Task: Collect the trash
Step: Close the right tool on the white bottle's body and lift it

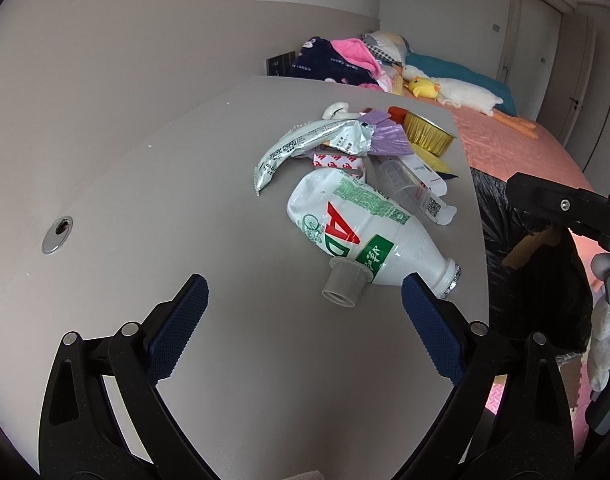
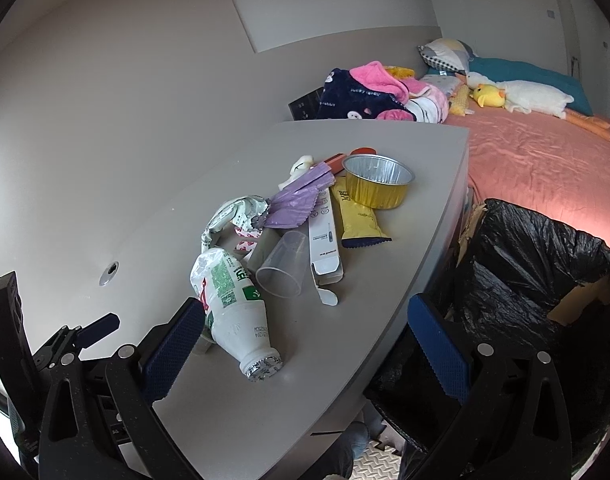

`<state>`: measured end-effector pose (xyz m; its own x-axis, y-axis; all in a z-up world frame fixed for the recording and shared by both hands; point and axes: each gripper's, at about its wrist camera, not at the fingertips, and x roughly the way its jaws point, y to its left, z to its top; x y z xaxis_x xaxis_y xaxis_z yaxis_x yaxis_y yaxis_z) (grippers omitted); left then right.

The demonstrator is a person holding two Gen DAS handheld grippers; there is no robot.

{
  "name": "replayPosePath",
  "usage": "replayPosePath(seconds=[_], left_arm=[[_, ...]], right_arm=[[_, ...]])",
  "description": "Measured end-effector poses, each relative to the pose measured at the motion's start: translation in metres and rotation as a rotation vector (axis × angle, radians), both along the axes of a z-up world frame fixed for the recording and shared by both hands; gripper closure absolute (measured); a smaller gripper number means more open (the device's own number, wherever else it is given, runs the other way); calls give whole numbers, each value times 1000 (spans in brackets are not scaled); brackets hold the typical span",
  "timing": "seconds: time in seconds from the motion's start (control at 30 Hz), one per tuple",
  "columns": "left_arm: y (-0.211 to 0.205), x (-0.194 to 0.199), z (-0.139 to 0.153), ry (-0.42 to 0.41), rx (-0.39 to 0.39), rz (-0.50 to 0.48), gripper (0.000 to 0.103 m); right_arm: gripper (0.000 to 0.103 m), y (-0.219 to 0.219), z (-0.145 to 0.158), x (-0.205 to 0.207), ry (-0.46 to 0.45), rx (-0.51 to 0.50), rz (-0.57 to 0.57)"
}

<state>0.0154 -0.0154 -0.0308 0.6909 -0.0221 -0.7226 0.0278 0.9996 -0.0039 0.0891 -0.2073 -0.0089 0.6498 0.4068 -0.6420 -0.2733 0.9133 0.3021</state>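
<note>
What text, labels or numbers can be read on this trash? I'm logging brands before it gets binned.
"AD": big red and green letters on the white bottle; its green print is too small.
QR code, unreadable, on the white carton.
Red marks, illegible, on the white-and-red wrapper.
Fine print on the silver pouch, blurred.
"lucky rabbit", faintly, on the navy blanket.
Yellow packet: print too blurred.

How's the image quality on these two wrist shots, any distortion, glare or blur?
Left wrist view: strong fisheye bend, the table edge curves and the corners go black; white bottle sharp, soft daylight, faint shadows. Right wrist view: same warp; glare on the black trash bag and foil cup; no motion blur.
</note>
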Motion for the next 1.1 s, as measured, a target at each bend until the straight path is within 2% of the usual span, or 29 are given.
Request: replayPosePath(seconds=[0.07, 0.13, 0.33, 0.53, 0.63, 0.8, 0.87, 0.97, 1.1], left_arm=[[2, 5, -7, 31, 4, 3, 24], [4, 8, -13, 52, 1, 0, 29], [4, 19, -20, 70, -47, -41, 30], [-5, 29, -22, 74, -18, -78, 31], [-5, 34, -27, 92, -26, -95, 40], [-1, 40, -35, 115, -40, -107, 58], [1, 40, -35, 111, -42, -107, 70], [10, 39, -35, 110, -67, -85, 71], [24, 39, -31, 102, -72, -37, 71]], right_arm=[[2, 2, -2, 1, 2, -1, 7], [2, 4, -5, 3, 7, -4, 16], [2, 8, -11, 9, 19, -9, 27], [2, 11, -11, 14, 19, -9, 32], [2, 16, -12, 16, 19, -16, 47], [10, 31, -15, 18, 26, -41, 85], [12, 37, -17, 18, 30, -49, 101], [15, 47, -19, 19, 35, -64, 127], [25, 60, -21, 21, 51, -74, 172]])
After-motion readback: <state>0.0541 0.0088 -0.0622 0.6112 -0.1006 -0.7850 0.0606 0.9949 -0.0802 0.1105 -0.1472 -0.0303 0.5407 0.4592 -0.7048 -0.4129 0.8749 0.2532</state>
